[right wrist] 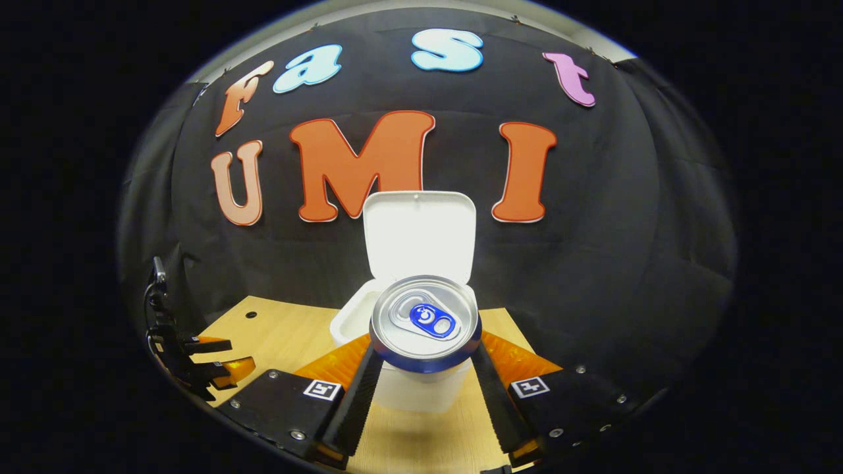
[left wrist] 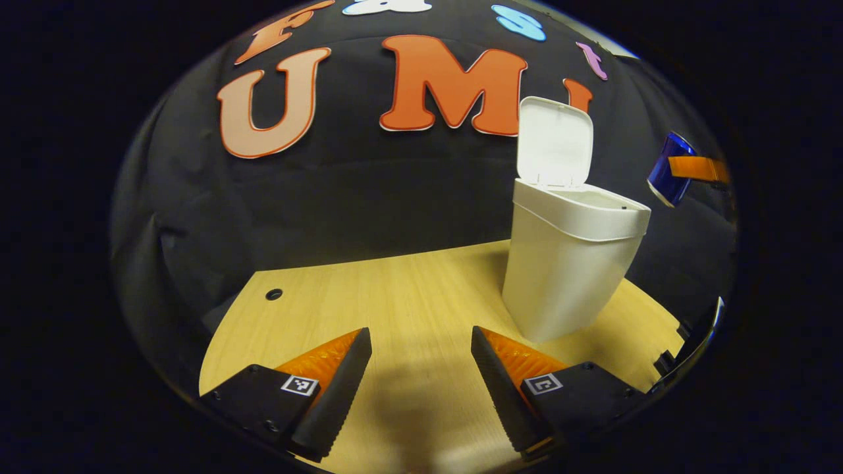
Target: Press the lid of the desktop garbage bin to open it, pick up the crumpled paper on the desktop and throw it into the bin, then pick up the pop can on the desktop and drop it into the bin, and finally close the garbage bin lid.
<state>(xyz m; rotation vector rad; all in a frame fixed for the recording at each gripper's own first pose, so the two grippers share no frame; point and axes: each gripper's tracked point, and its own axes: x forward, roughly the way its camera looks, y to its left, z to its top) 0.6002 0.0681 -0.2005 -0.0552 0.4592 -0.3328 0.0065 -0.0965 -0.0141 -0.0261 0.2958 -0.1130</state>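
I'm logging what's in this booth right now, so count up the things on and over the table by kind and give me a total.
Bins: 1, the white bin with its lid up.
Cans: 1, the blue can held between the right gripper fingers.
Grippers: 2, counting the left gripper, open over the table.
Total: 4.

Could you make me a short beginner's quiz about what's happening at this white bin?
1. True or false: the hinged lid of the white plastic desktop bin stands open.
2. Which gripper holds the blue aluminium pop can: A left, B right?
3. Fill in: the left gripper hangs over the light wooden ____, its jaws apart and holding nothing.

Key: 1 true. 2 B: the right gripper clamps the can, which is held up beside the bin's open mouth in the left gripper view. 3 table.
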